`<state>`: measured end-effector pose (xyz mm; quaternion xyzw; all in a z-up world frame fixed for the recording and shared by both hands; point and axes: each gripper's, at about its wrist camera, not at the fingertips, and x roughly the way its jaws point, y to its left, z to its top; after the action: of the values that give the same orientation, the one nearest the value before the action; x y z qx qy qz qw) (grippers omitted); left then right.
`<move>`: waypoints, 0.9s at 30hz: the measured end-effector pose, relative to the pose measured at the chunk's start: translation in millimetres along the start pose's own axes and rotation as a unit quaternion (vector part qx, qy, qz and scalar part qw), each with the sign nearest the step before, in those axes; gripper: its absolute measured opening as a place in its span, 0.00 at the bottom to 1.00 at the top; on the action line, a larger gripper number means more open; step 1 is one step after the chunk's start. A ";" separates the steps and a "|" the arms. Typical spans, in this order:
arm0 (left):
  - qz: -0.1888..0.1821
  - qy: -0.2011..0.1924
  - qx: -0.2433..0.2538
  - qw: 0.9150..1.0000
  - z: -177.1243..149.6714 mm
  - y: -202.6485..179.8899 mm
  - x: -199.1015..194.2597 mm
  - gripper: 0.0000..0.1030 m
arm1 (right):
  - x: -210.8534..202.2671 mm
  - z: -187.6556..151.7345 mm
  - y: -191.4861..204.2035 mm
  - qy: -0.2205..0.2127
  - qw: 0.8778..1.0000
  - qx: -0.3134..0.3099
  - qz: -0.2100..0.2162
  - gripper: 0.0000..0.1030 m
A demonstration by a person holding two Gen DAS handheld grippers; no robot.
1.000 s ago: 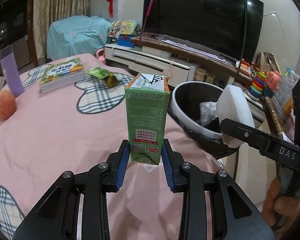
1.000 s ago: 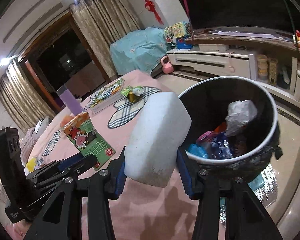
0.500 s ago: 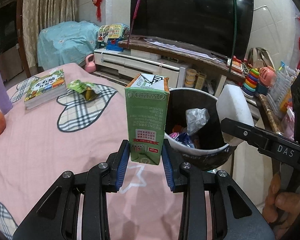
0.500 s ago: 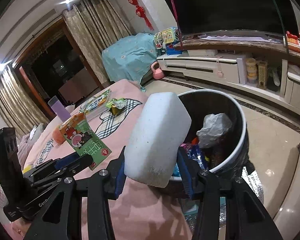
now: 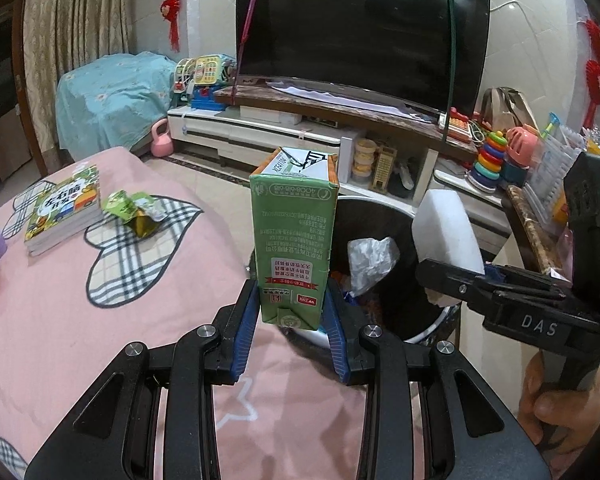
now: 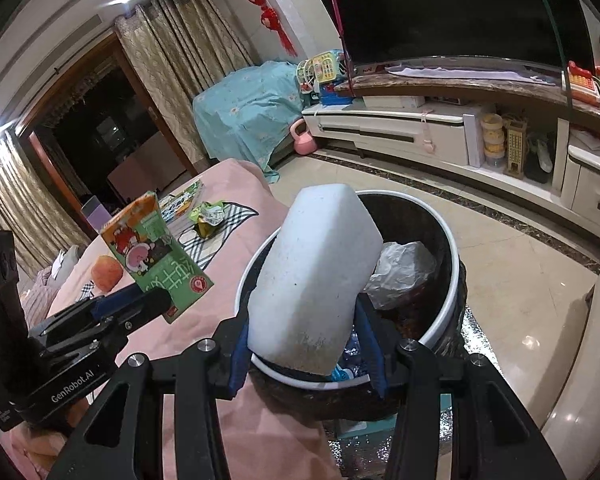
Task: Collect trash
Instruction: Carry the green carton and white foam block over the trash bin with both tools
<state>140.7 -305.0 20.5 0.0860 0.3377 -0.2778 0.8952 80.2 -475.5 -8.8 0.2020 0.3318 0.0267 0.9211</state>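
- The left gripper (image 5: 291, 330) was clamped on the lower end of a green drink carton (image 5: 294, 240), its blue pads pressed against both sides.
- The carton stood upright between the fingers with its print upside down, at the edge of the pink tabletop (image 5: 100, 332) and right next to the bin's rim.
- The right gripper (image 6: 306, 354) was closed around a white foam block (image 6: 316, 276), gripping its lower part.
- The block leaned up and to the right, and in the right wrist view it hung over the near rim of the trash bin (image 6: 452, 256).
- In the left wrist view the same block (image 5: 446, 232) showed to the right of the carton, above the bin (image 5: 428, 320).
- Inside the bin lay a crumpled white plastic bag (image 6: 404, 272) and some coloured wrappers, too shaded to make out.
- A crumpled green wrapper (image 5: 134, 212) lay on the tabletop on a plaid patch, just beside a picture book (image 5: 66, 208).
- An orange fruit (image 6: 107, 272) sat on the tabletop behind the carton as the right wrist camera saw it.
- A dark television (image 5: 360, 32) stood on a low cabinet beyond the bin.
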 end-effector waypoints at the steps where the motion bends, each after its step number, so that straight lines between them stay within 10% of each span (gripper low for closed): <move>1: -0.001 0.001 0.001 1.000 0.6 -1.6 1.5 0.30 | 0.6 1.0 -1.0 0.001 1.000 0.000 0.000 0.47; 27: -0.011 0.045 0.027 0.999 13.9 -26.9 42.5 0.30 | 16.4 14.8 -14.2 0.035 0.999 -0.012 -0.011 0.47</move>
<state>159.8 -350.8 4.2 0.1184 0.3710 -0.2922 0.8734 101.0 -490.8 -13.8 0.1864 0.3657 0.0280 0.9115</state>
